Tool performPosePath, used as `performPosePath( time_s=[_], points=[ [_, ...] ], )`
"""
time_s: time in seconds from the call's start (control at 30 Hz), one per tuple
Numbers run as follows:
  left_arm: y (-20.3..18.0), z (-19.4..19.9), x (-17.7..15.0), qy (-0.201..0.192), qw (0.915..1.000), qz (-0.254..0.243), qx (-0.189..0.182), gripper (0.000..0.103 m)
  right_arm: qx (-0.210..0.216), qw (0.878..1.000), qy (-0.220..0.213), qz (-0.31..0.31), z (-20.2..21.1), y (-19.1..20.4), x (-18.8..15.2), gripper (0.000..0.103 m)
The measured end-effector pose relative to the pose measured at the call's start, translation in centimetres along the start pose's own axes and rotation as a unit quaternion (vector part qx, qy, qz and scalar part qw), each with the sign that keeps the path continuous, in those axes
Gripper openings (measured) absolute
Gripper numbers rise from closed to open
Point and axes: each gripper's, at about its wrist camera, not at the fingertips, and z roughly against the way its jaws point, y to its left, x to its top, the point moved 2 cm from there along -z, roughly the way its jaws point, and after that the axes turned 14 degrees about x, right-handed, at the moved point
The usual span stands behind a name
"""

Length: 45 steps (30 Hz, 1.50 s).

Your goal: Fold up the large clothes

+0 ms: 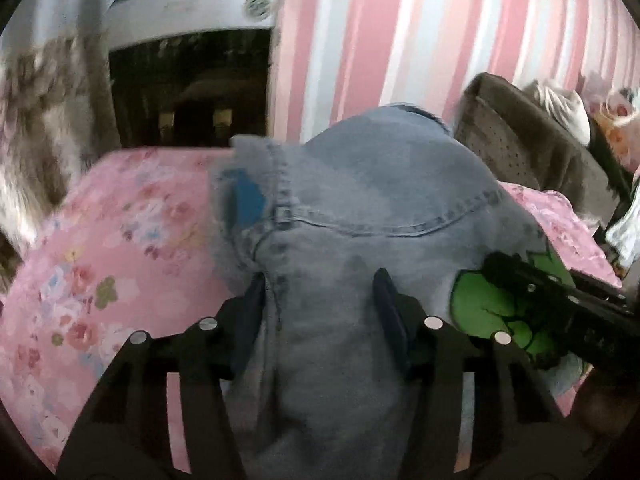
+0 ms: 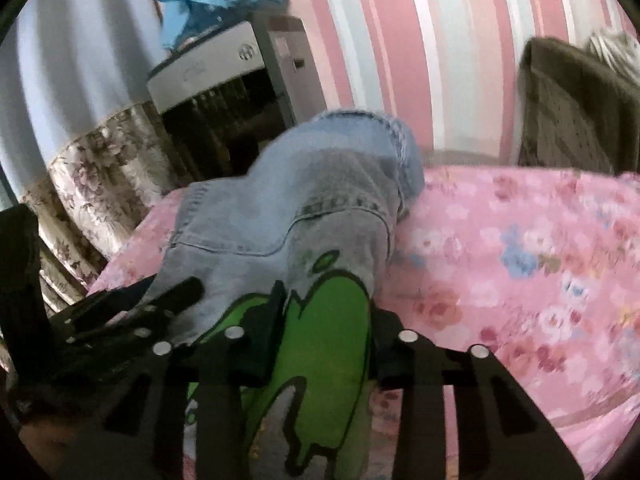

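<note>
Item — light denim jeans (image 1: 360,208), bunched in a heap on the bed's pink floral sheet (image 1: 120,248), green graphic patch (image 2: 320,344) on the near side. We log the left gripper (image 1: 320,292) partly closed, its fingers pinching a denim fold. The right gripper (image 2: 324,312) likewise — fingers clamped on the green-printed part. Behind: striped pink wall (image 2: 400,40).

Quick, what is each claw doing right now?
Left claw: closed on the denim jeans.
Right claw: closed on the jeans at the green print.
</note>
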Motion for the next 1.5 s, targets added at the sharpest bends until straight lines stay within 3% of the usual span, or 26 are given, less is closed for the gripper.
performPosePath(
  time_s=[0.17, 0.27, 0.37, 0.43, 0.47, 0.5, 0.53, 0.57, 0.63, 0.67, 0.77, 0.9, 1.0, 1.13, 1.23, 1.33, 1.5],
  points=[
    [-4.8, 1.4, 0.9, -0.003, 0.9973, 0.024, -0.069, 0.047, -0.030, 0.998, -0.035, 0.030, 5.9, -2.3, 2.3, 0.033],
    [-10.6, 2.8, 1.7, -0.017, 0.9941, 0.020, -0.105, 0.047, -0.070, 0.995, -0.038, 0.058, 10.2, -5.3, 3.8, 0.033],
    [-16.2, 3.1, 1.6, -0.001, 0.9907, 0.026, -0.133, 0.047, -0.110, 0.992, -0.031, 0.061, 14.0, -9.9, 4.4, 0.034],
    [-19.3, 2.9, 0.5, 0.002, 0.9936, 0.003, -0.113, 0.052, -0.134, 0.990, -0.004, 0.043, 15.0, -13.1, 3.9, 0.037],
    [-20.4, 2.5, -0.2, 0.002, 0.9965, -0.014, -0.082, 0.056, -0.142, 0.989, 0.014, 0.028, 14.9, -14.7, 3.3, 0.045],
    [-20.7, 2.2, -1.0, 0.002, 0.9979, -0.018, -0.063, 0.069, -0.152, 0.988, 0.022, 0.015, 14.7, -15.9, 2.4, 0.058],
    [-20.5, 2.0, -1.5, -0.001, 0.9987, -0.016, -0.048, 0.088, -0.169, 0.985, 0.025, 0.017, 14.5, -16.5, 1.6, 0.063],
    [-20.0, 1.8, -2.1, -0.005, 0.9994, -0.017, -0.032, 0.096, -0.189, 0.981, 0.035, 0.036, 14.0, -16.6, 0.3, 0.072],
    [-19.1, 1.7, -2.9, -0.005, 0.9997, -0.019, -0.017, 0.100, -0.196, 0.978, 0.033, 0.069, 13.5, -15.9, -1.7, 0.074],
    [-18.9, 2.0, -3.1, -0.008, 0.9997, -0.021, -0.010, 0.100, -0.202, 0.977, 0.020, 0.067, 13.7, -15.7, -2.4, 0.074],
    [-17.8, 1.9, -3.4, -0.003, 0.9995, -0.032, -0.001, 0.100, -0.187, 0.982, -0.002, -0.023, 14.4, -17.2, -3.2, 0.077],
    [-16.3, 3.4, -2.9, -0.001, 0.9994, -0.021, -0.026, 0.098, -0.189, 0.981, -0.030, 0.001, 16.5, -15.0, -2.6, 0.081],
    [-13.9, 7.5, -3.0, -0.041, 0.9986, -0.029, -0.015, 0.100, -0.168, 0.983, -0.068, 0.015, 20.0, -11.2, -2.6, 0.098],
    [-8.6, 16.0, -5.2, -0.118, 0.9898, -0.051, 0.061, 0.100, -0.145, 0.986, -0.064, 0.056, 24.4, -4.3, -4.9, 0.099],
    [-4.2, 22.5, -8.9, -0.158, 0.9832, -0.011, 0.090, 0.100, -0.130, 0.981, -0.118, 0.081, 28.8, 0.7, -8.3, 0.101],
    [-1.6, 25.4, -11.5, -0.160, 0.9807, 0.017, 0.110, 0.100, -0.139, 0.978, -0.133, 0.081, 30.6, 3.0, -11.2, 0.101],
    [1.5, 26.8, -14.0, -0.122, 0.9836, 0.049, 0.123, 0.100, -0.152, 0.983, -0.102, 0.018, 30.6, 4.2, -14.1, 0.101]
  ],
)
